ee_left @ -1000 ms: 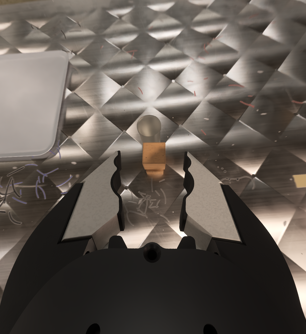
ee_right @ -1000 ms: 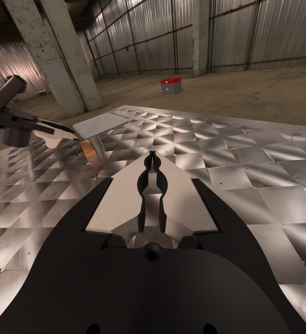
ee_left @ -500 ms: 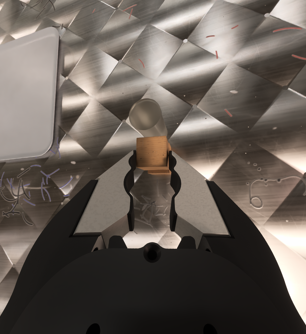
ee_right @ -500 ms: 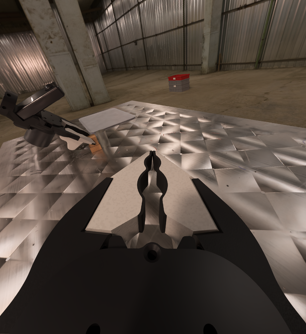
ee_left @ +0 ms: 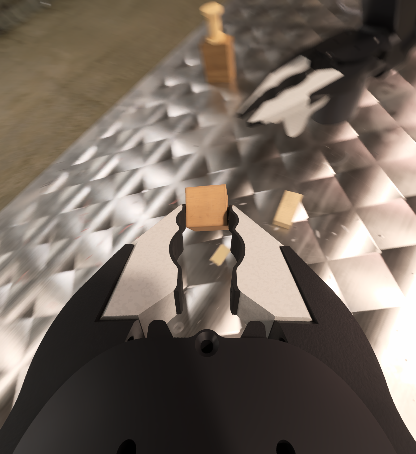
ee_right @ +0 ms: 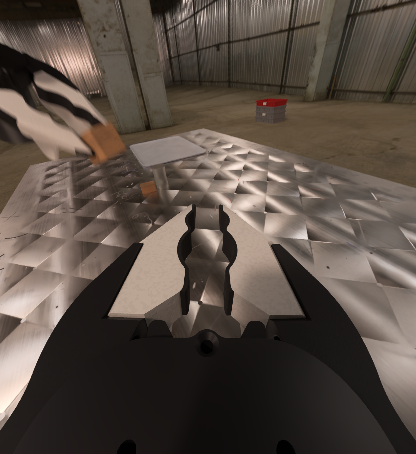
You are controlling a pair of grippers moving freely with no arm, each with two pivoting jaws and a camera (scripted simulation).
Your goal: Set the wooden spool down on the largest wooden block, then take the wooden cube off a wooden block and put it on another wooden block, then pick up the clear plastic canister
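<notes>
My left gripper (ee_left: pixel 206 207) is shut on the wooden cube (ee_left: pixel 205 216) and holds it in the air above the metal table. The wooden spool (ee_left: pixel 212 22) stands on a tall wooden block (ee_left: pixel 218 61) far ahead near the table edge. A pale wooden block (ee_left: pixel 286 208) lies to the right of the cube, and a smaller one (ee_left: pixel 218 255) lies below it. In the right wrist view, the left gripper (ee_right: pixel 96 140) carries the cube (ee_right: pixel 105 145) at upper left. A small orange block (ee_right: pixel 148 188) sits beside the clear canister (ee_right: pixel 160 180). My right gripper (ee_right: pixel 205 213) is slightly open and empty.
A white tray (ee_right: pixel 166 153) lies behind the canister. The right gripper (ee_left: pixel 288 98) hovers to the right of the tall block in the left wrist view. The table edge (ee_left: pixel 118 103) runs along the left there. A red and grey crate stack (ee_right: pixel 270 110) stands far off on the floor.
My left gripper lifted the cube off the small orange block and swung round to face the spool and the tall block. My right gripper's fingers parted from shut to slightly open.
</notes>
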